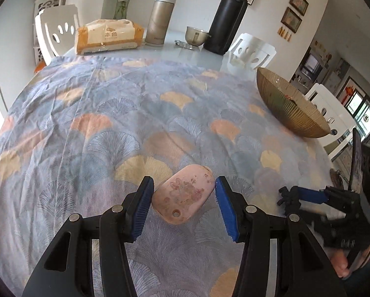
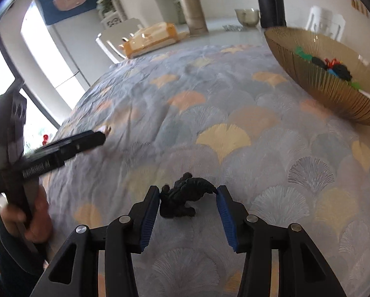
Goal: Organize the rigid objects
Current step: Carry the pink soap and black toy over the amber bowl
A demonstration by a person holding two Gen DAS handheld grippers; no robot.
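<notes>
"本色" printed on the tissue pack [image 1: 109, 36], other lettering too small

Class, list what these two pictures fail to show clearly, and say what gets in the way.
- Bowl contents: in the right wrist view, small coloured pieces too small to identify; in the left wrist view the rim hides nearly all.
- Black flask: right wrist view cuts off its top.
- Left tool: blurred in the right wrist view.
- Pink piece: underside hidden against the cloth.

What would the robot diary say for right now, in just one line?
left gripper: open around pink flat piece | right gripper: open around black toy figure | gold bowl: holds small toys | both items on cloth
</notes>
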